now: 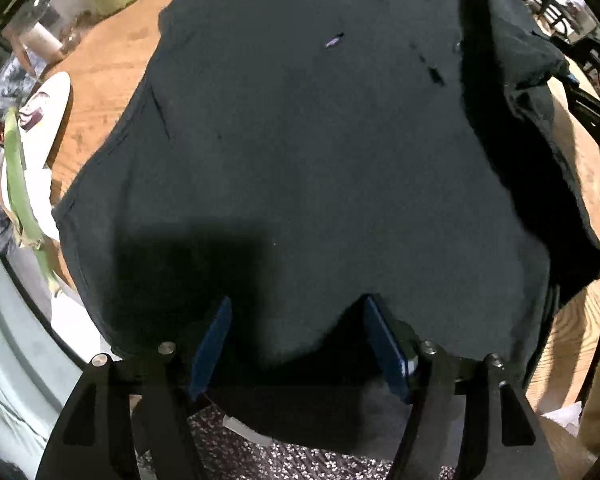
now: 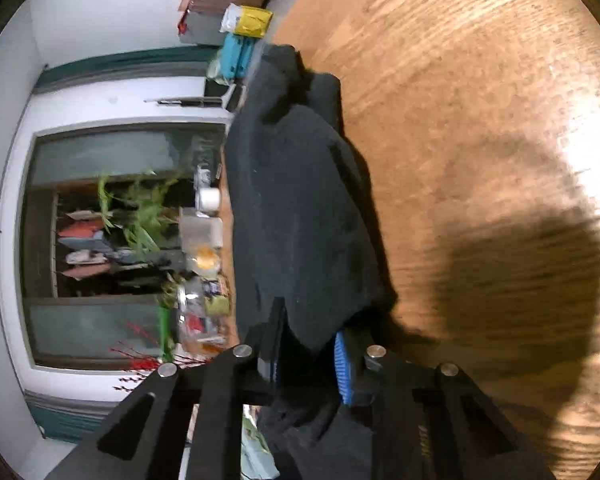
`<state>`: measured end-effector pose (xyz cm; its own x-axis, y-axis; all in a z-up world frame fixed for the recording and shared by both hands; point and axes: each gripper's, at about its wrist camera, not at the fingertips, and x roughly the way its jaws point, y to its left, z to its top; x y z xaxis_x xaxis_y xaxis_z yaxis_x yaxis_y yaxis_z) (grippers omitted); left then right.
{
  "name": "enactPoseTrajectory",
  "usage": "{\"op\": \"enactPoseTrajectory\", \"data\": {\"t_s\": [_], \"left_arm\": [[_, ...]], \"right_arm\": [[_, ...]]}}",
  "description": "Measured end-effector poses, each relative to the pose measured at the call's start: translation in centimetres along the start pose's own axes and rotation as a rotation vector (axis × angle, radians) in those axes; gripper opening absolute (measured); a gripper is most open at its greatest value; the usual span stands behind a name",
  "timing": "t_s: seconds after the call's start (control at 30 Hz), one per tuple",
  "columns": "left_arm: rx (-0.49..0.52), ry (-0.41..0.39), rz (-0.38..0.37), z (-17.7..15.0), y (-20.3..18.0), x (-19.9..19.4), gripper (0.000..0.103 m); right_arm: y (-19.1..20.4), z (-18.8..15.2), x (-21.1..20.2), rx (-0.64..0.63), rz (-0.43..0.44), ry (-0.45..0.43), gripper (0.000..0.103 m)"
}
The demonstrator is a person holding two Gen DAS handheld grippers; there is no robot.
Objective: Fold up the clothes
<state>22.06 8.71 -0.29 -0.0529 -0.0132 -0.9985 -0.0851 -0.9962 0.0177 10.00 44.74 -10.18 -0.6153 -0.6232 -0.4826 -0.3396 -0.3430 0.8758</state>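
Your left tool point(image 1: 296, 332) points forward over a dark shirt point(image 1: 300, 140) that lies spread across a wooden desk point(image 1: 104, 64). Its two blue pads point(image 1: 212, 344) stand wide apart, and the near hem of the shirt drapes down between them; whether they press the cloth you cannot tell from this view. To the left of the shirt, at the desk's edge, sit a white plate point(image 1: 48, 120) and a long green leaf point(image 1: 20, 184). Several small holes point(image 1: 434, 74) show in the cloth toward the far right, and the shirt's right side is folded over in a thick ridge.

Your right tool point(image 2: 308, 360) is rolled onto its side, so the desk point(image 2: 480, 120) fills the right of its view and a window point(image 2: 112, 240) with plants the left. Its pads point(image 2: 342, 364) are closed on a bunched edge of the shirt point(image 2: 296, 220), which runs away from the tool in a raised, rumpled fold along the desk
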Motion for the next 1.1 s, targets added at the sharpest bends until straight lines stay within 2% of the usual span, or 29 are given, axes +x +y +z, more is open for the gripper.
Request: {"op": "enactPoseTrajectory", "data": {"t_s": [0.07, 0.27, 0.33, 0.4, 0.47, 0.5, 0.53, 0.6, 0.67, 0.73, 0.83, 0.93, 1.03, 1.1], "left_arm": [[0.001, -0.001, 0.001, 0.1, 0.0, 0.3, 0.07], [0.004, -0.006, -0.007, 0.3, -0.1, 0.9, 0.07], [0.005, -0.009, -0.01, 0.3, -0.2, 1.1, 0.07], [0.005, -0.01, -0.01, 0.4, 2.1, 1.0, 0.07], [0.004, -0.012, -0.011, 1.0, 2.8, 1.0, 0.07], [0.003, -0.014, -0.012, 1.4, 2.2, 0.9, 0.071], [0.004, -0.015, -0.013, 1.6, 1.9, 0.9, 0.071], [0.007, -0.018, -0.014, 1.5, 1.9, 1.0, 0.073], [0.009, -0.021, -0.014, 0.9, 2.4, 0.8, 0.077], [0.011, -0.023, -0.015, 0.3, 2.8, 0.5, 0.078], [0.014, -0.027, -0.016, -0.6, 3.5, 0.2, 0.078], [0.017, -0.031, -0.016, -1.4, 4.1, -0.2, 0.078], [0.02, -0.031, -0.015, -1.7, 4.4, -0.1, 0.079], [0.021, -0.031, -0.015, -1.8, 4.6, 0.1, 0.08]], "right_arm": [[1.1, 0.4, -1.8, -0.043, -0.025, -0.063, 0.015], [6.4, 2.6, -9.4, -0.247, -0.17, -0.292, 0.009], [8.7, 3.3, -12.0, -0.347, -0.284, -0.399, 0.008], [11.1, 4.0, -14.0, -0.485, -0.517, -0.553, 0.008], [12.4, 5.1, -15.3, -0.561, -0.769, -0.697, 0.018], [12.3, 5.6, -16.1, -0.536, -0.804, -0.717, 0.022], [12.1, 6.0, -16.9, -0.499, -0.816, -0.721, 0.033], [11.8, 6.9, -18.4, -0.425, -0.838, -0.729, 0.035], [11.6, 6.0, -17.8, -0.437, -0.777, -0.634, 0.049], [11.0, 4.4, -16.6, -0.482, -0.751, -0.514, 0.057], [7.6, 1.9, -13.8, -0.526, -0.708, -0.276, 0.059], [4.7, 0.5, -10.4, -0.498, -0.722, -0.124, 0.06], [3.5, -0.9, -7.3, -0.511, -0.669, -0.06, 0.057], [3.7, -1.7, -6.3, -0.54, -0.597, -0.053, 0.057]]}}
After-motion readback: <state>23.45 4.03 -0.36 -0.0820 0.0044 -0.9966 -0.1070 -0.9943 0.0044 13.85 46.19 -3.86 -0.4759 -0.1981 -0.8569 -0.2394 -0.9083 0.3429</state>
